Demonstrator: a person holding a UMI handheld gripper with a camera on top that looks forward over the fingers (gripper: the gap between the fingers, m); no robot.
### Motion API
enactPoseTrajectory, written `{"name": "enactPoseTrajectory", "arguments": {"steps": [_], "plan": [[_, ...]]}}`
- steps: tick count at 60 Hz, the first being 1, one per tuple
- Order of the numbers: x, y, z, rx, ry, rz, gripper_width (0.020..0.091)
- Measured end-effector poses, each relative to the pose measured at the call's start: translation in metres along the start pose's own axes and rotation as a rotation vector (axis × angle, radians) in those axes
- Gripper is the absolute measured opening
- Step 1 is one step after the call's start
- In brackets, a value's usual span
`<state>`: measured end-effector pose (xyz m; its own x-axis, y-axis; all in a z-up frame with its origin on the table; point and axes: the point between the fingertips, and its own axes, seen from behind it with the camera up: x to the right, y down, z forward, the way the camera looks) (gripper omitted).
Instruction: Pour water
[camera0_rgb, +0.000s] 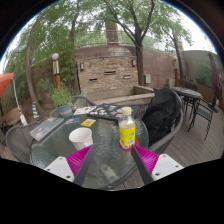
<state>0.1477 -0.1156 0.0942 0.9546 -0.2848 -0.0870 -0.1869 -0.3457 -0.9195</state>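
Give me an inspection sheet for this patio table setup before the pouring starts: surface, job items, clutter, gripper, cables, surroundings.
Surface: round glass table, outdoors.
Job's things: bottle with yellow cap and yellow label, upright just beyond the fingertips; white cup upright beside it, nearer the left finger.
Clutter: a dark flat item and a small yellow item beyond the cup; more items farther back, too small to identify.
Gripper: gripper open, holding nothing; pink pads visible.
Cables: nothing seen.
Surroundings: black chair by the table, stone fireplace, brick wall, trees.
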Motion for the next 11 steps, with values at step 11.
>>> {"name": "enactPoseTrajectory", "arguments": {"steps": [11], "plan": [[-0.077,-0.02,-0.119,-0.027,0.074,0.024,0.0844]]}}
